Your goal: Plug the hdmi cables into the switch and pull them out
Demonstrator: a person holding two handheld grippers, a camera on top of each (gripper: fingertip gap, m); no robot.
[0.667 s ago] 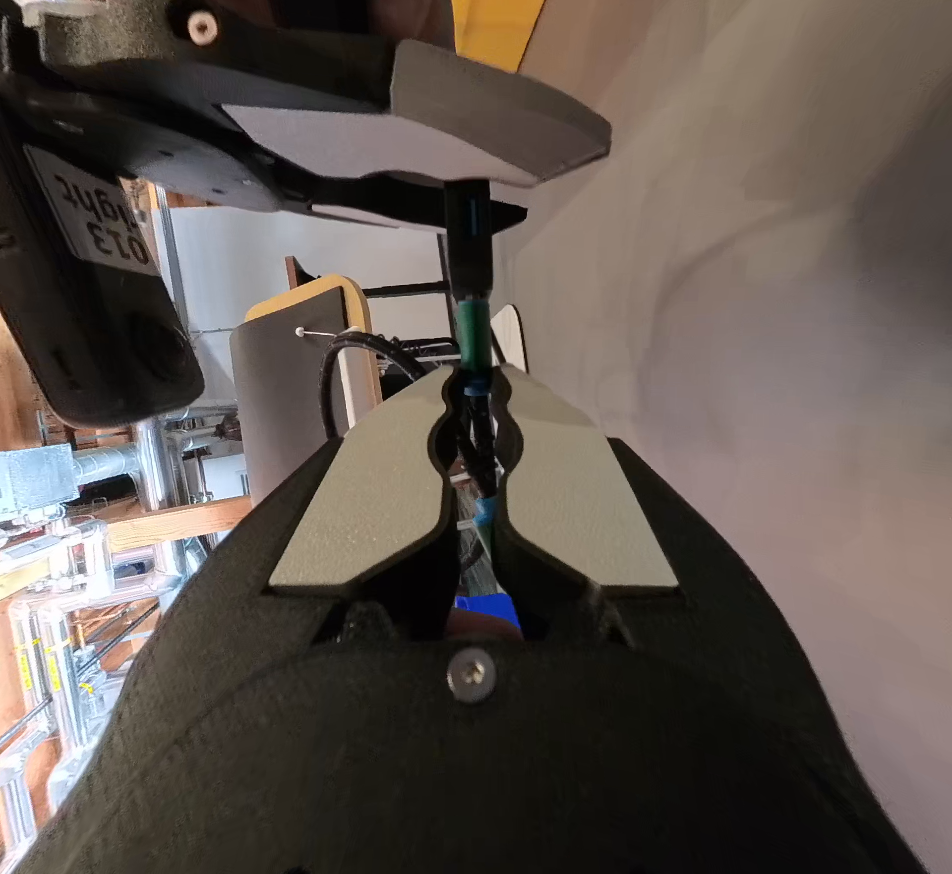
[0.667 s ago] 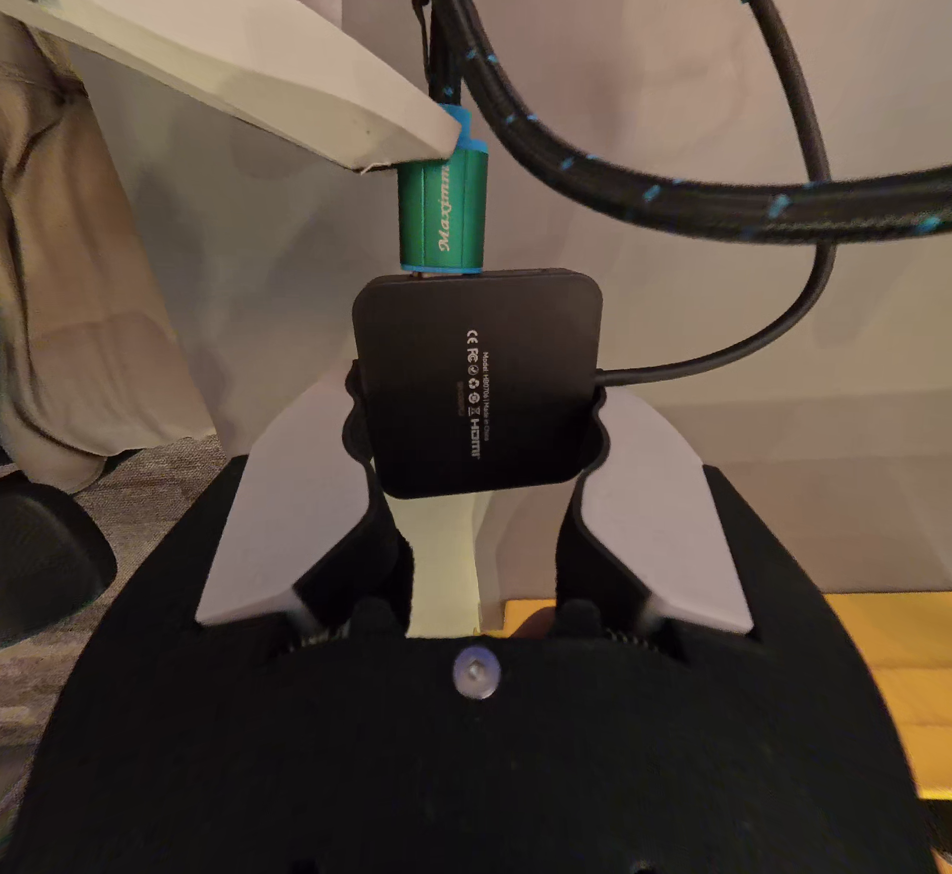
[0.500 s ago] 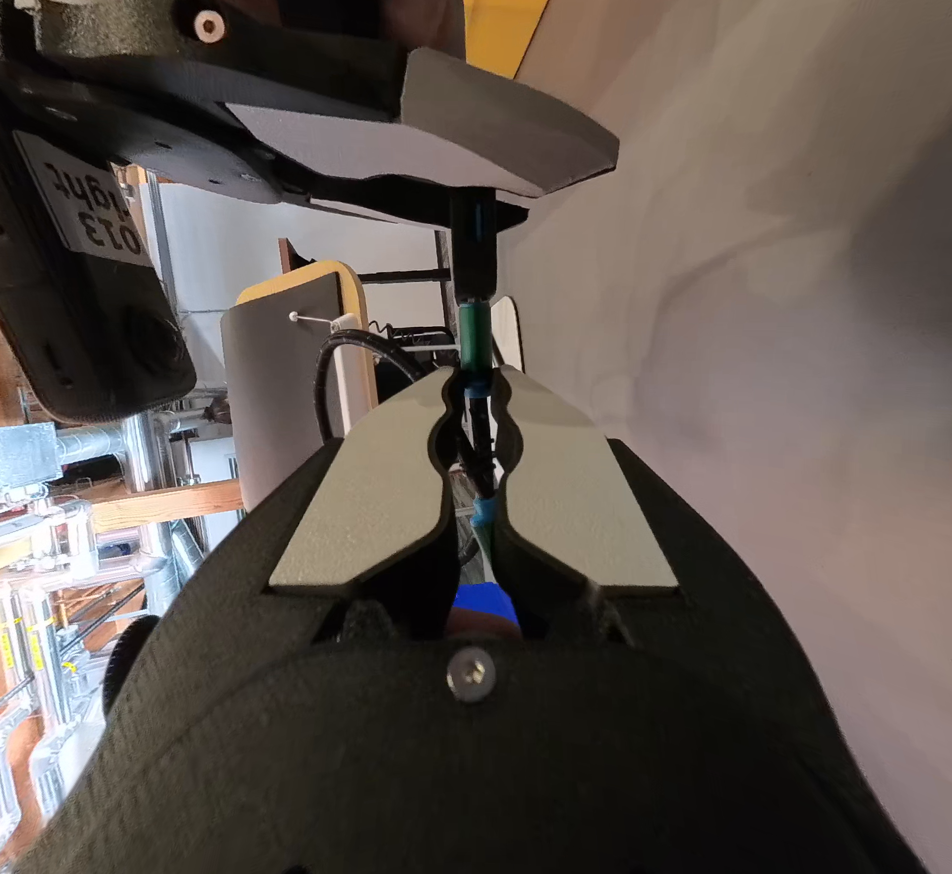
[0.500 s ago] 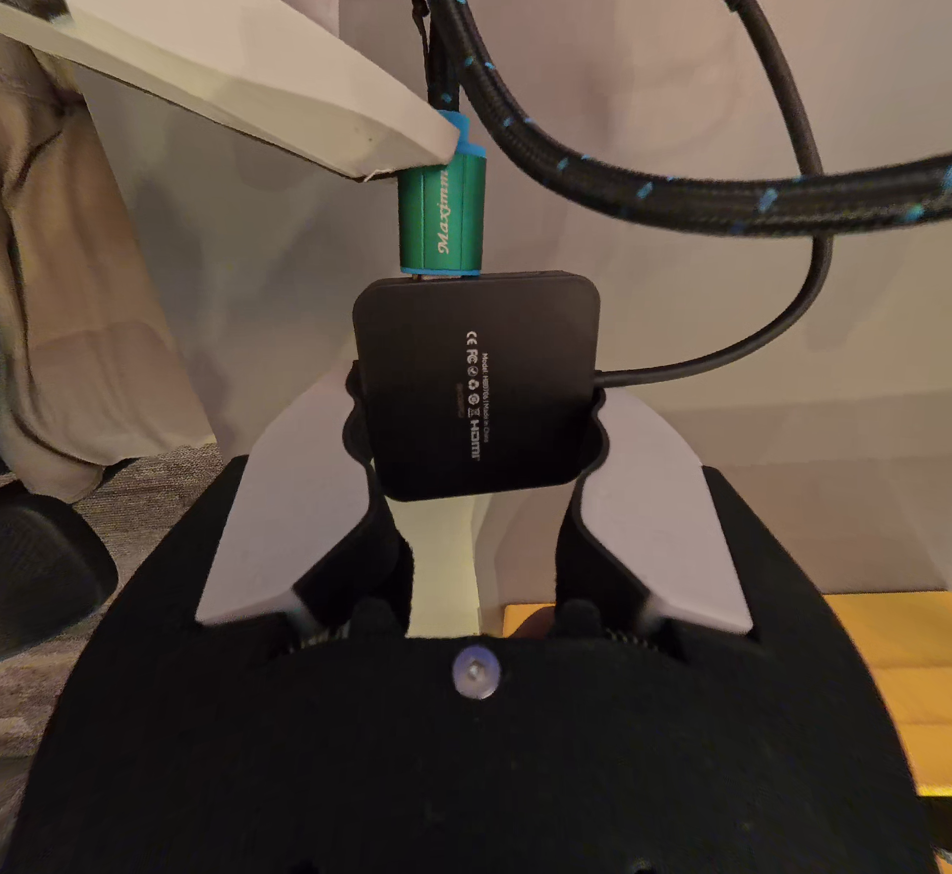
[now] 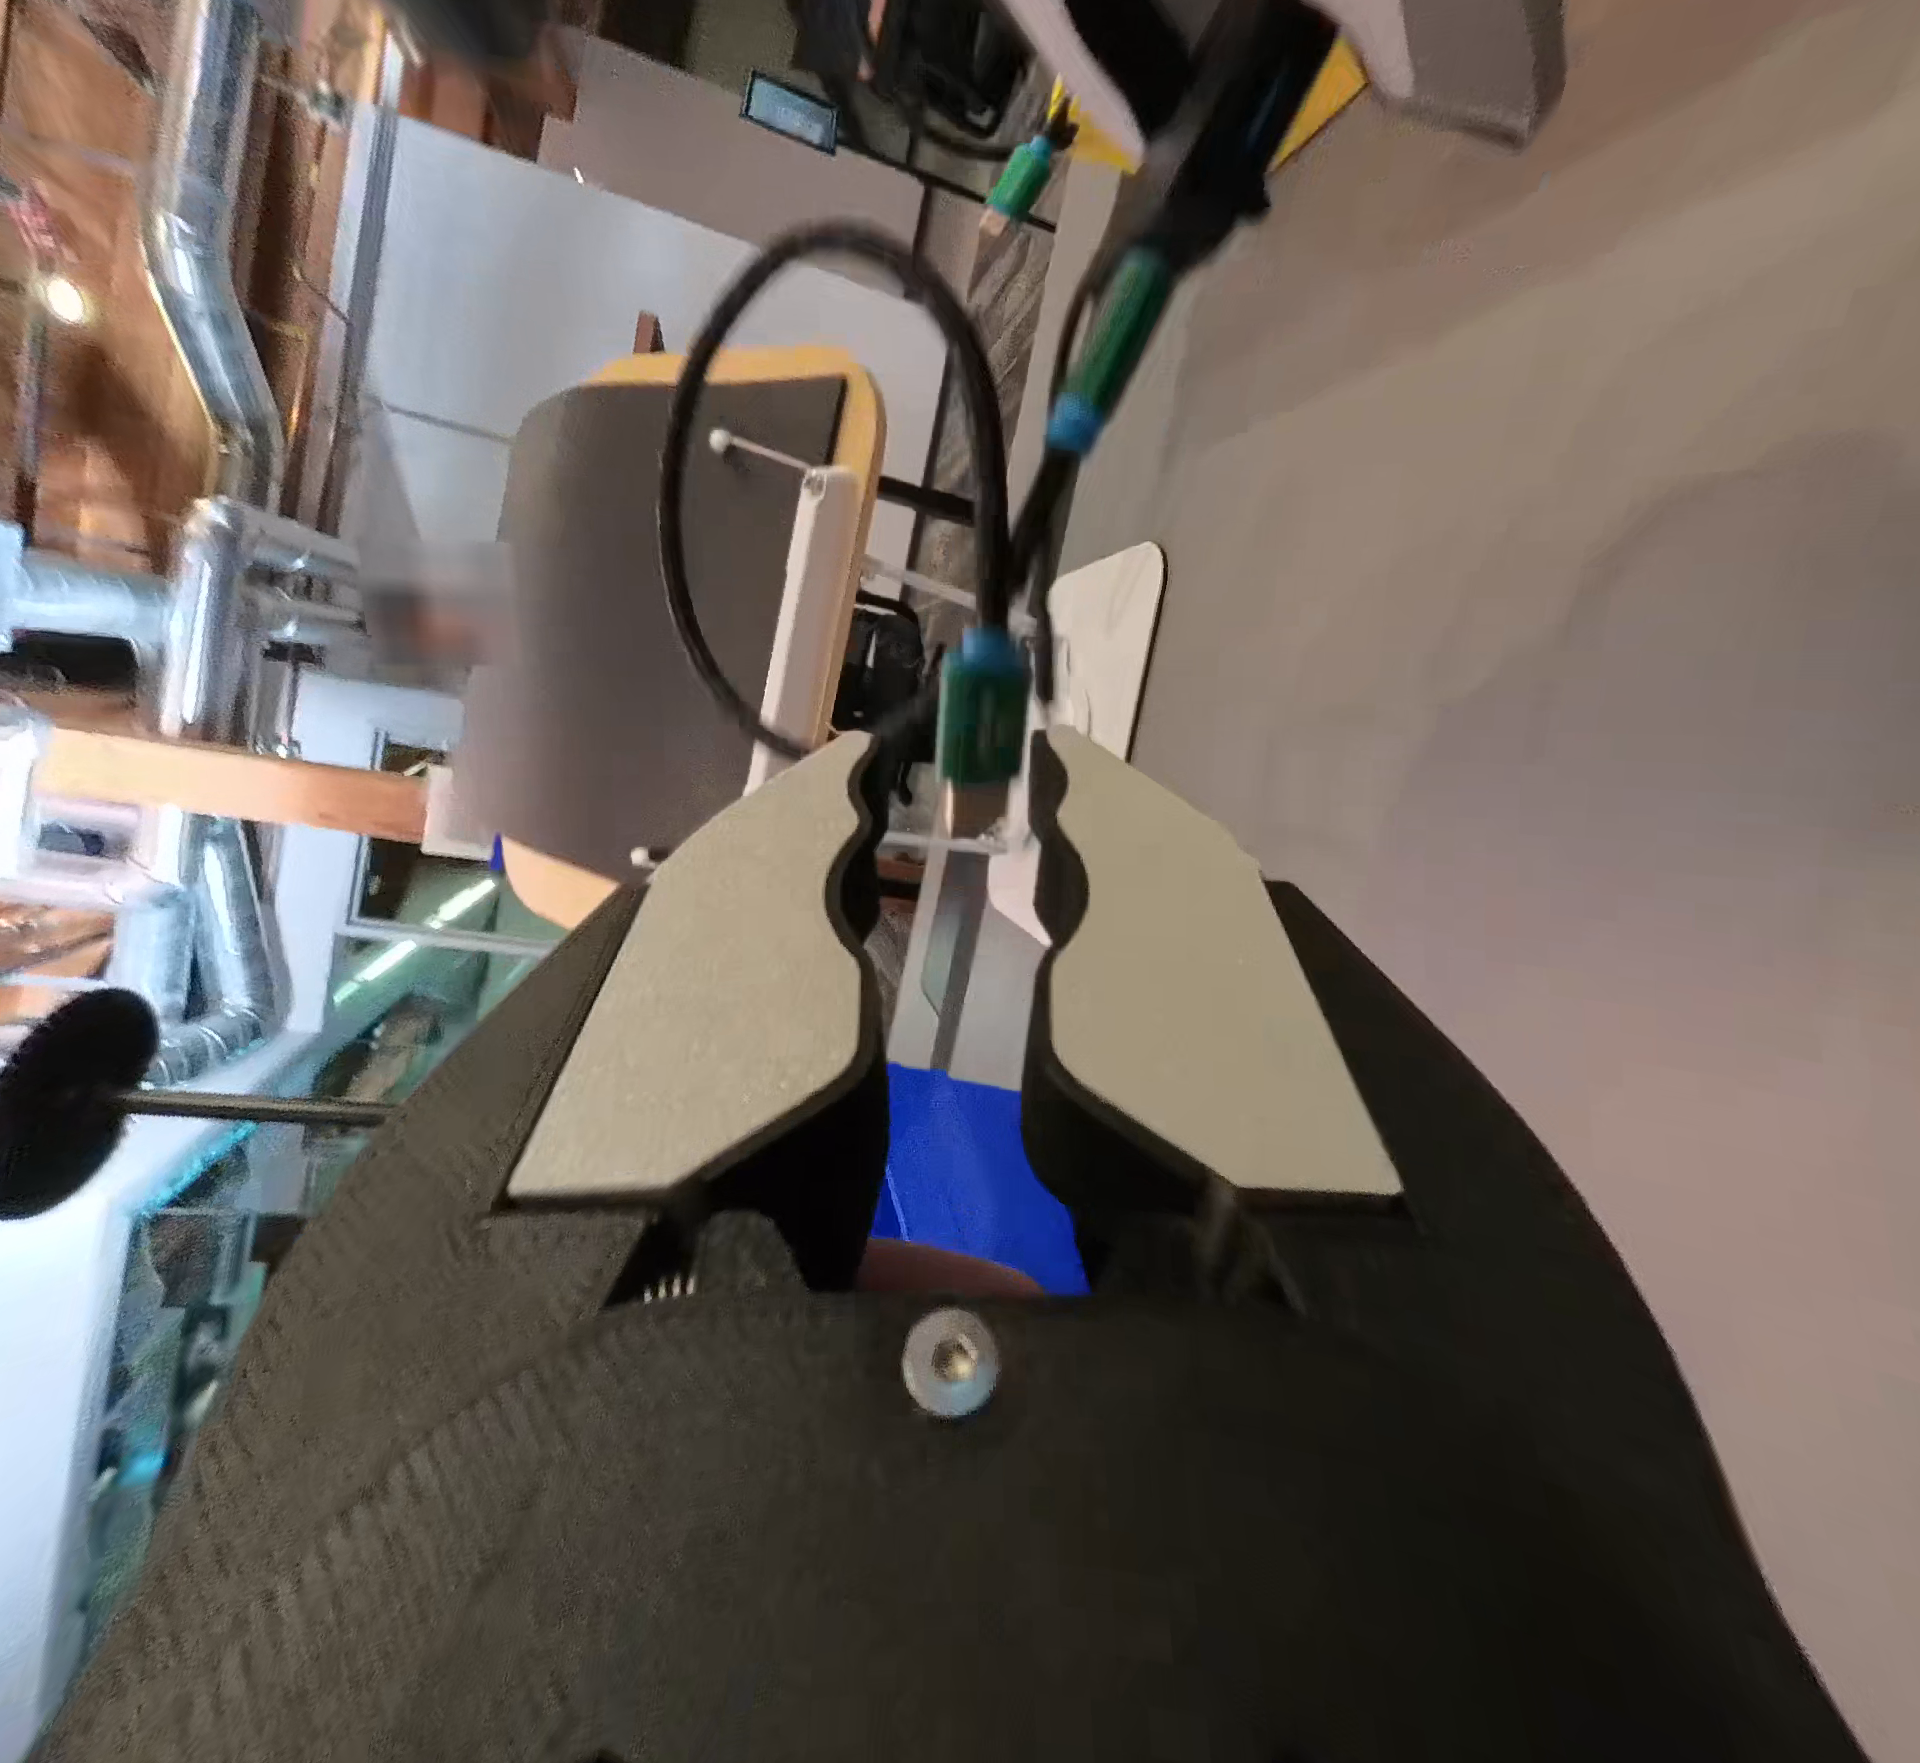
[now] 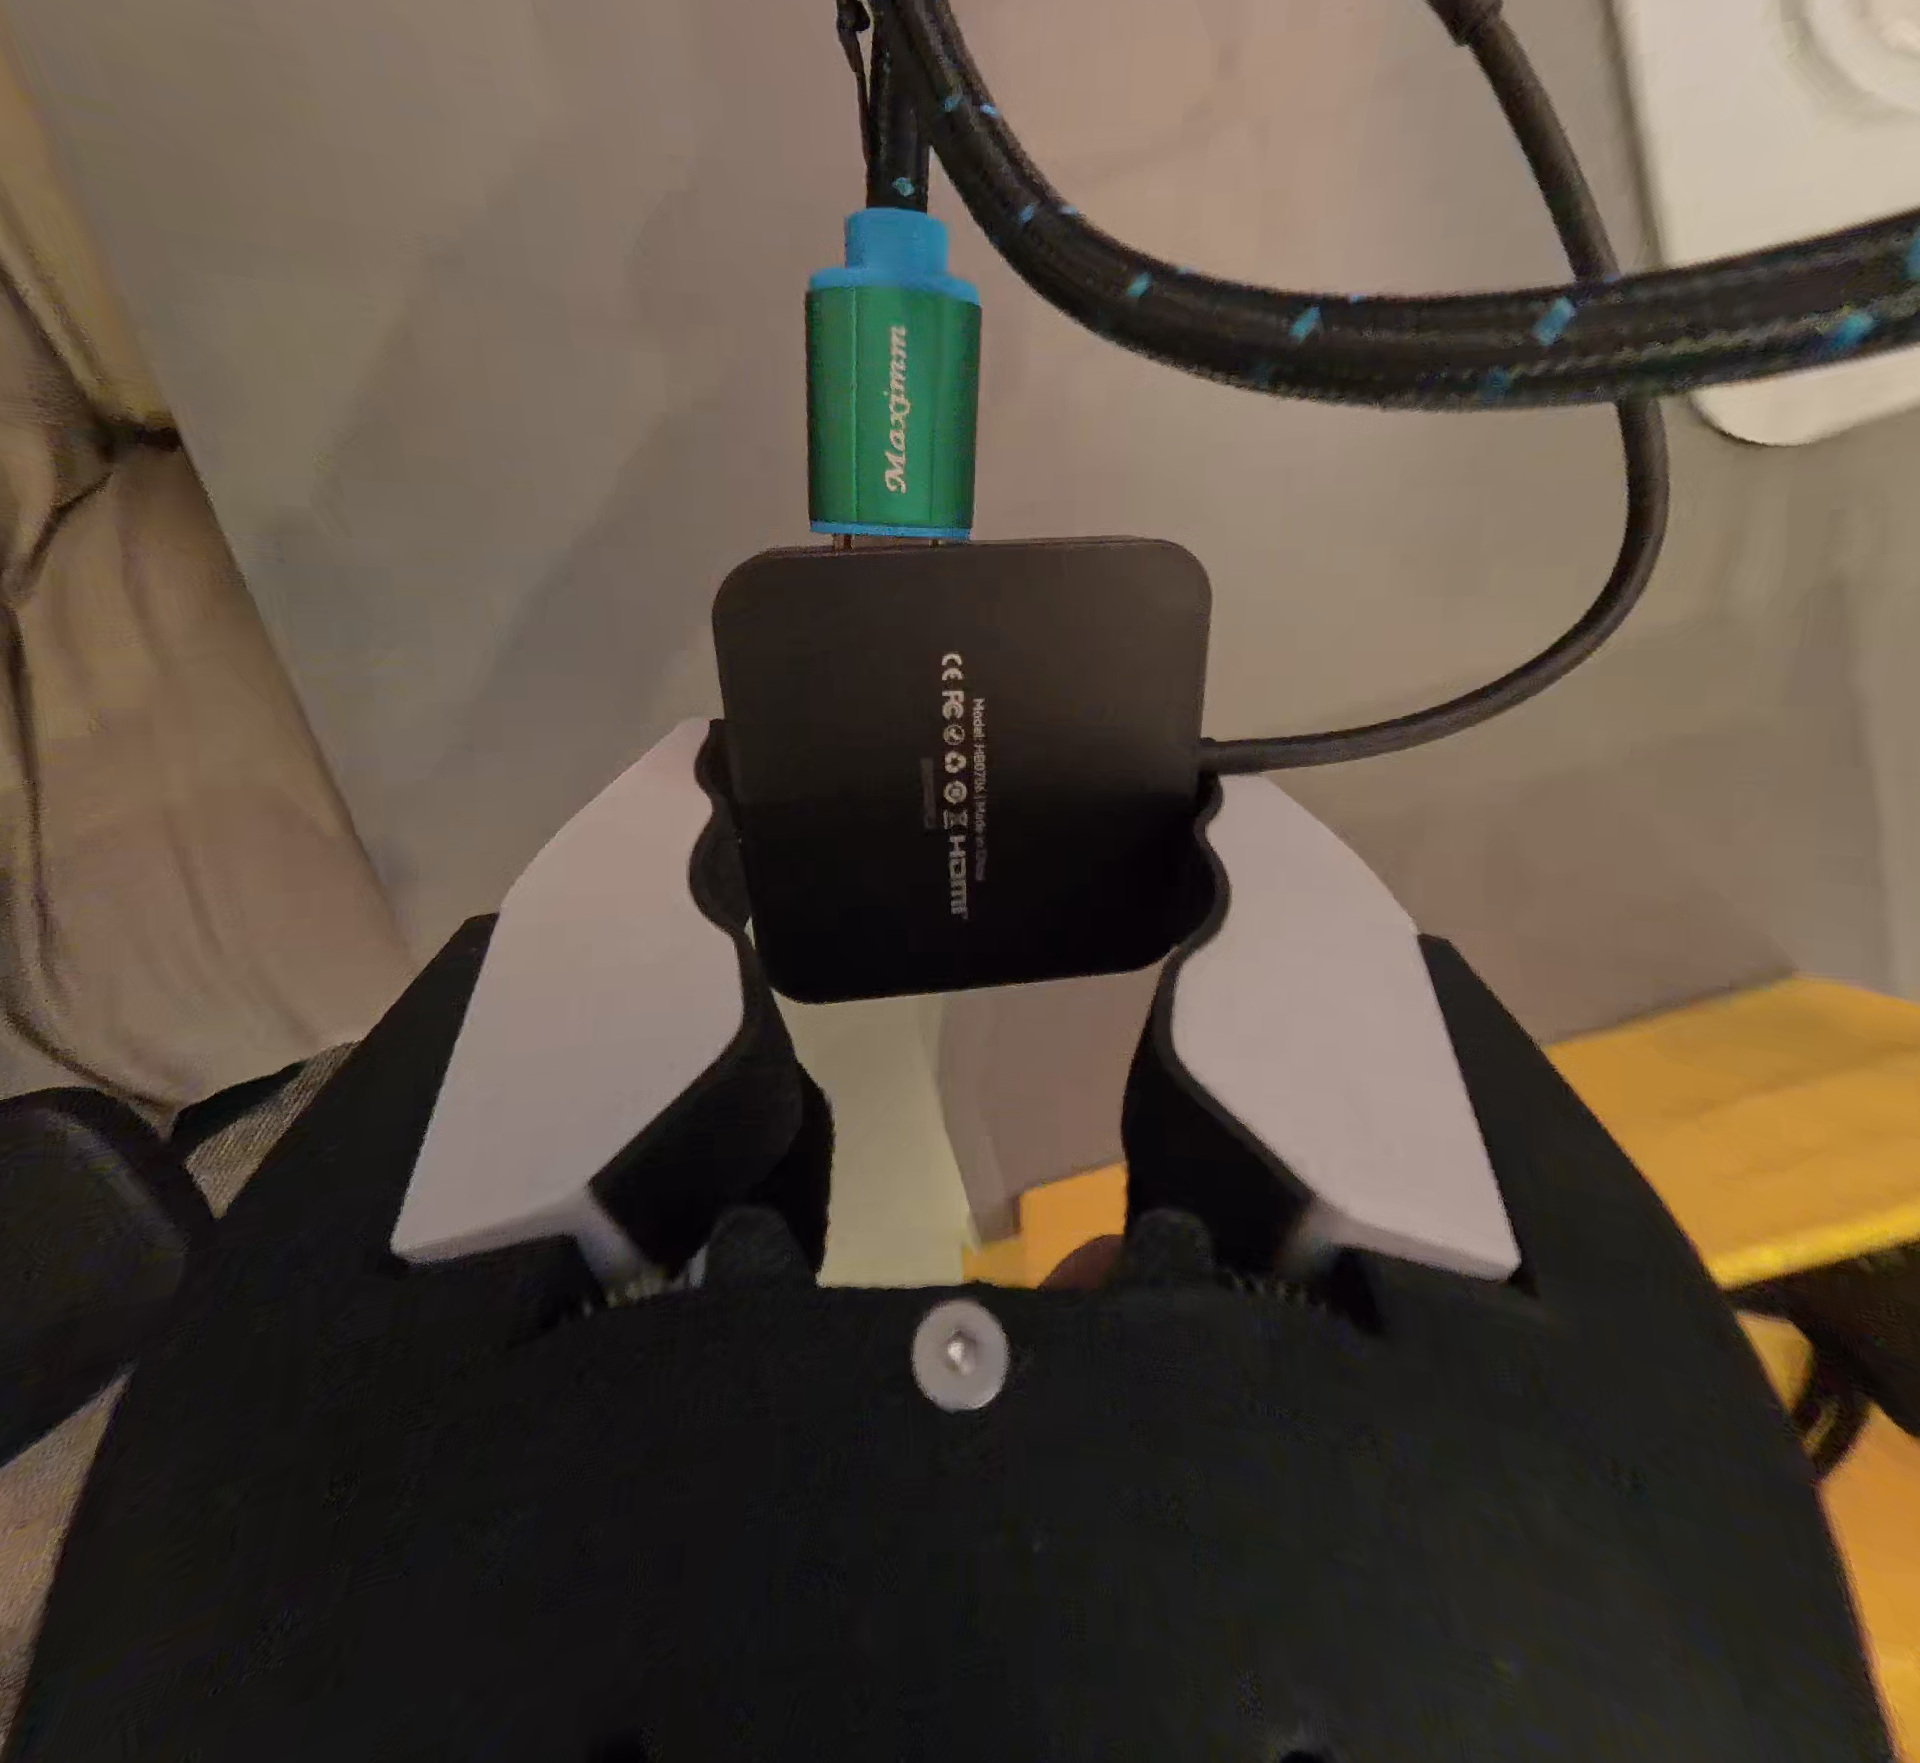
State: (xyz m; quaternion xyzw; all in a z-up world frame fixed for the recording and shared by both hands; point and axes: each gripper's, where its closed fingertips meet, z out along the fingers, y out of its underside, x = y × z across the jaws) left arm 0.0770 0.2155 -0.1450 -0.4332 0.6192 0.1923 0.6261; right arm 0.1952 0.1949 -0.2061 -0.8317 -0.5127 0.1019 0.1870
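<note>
The right gripper (image 6: pixel 961 804) jaws squeeze the black switch (image 6: pixel 961 768); a thick cable (image 6: pixel 1351 342) crosses the upper right. The left gripper (image 5: pixel 951 778) jaws, shut on a cable before, now gape empty by a loose green plug (image 5: pixel 977 711)

Grey wall (image 6: pixel 416 259), yellow surface (image 6: pixel 1714 1090)

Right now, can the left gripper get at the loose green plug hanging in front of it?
Probably yes. The left gripper is open and the loose green plug hangs just past its fingertips, in line with the gap, nothing between. Motion blur leaves its depth unsure.
</note>
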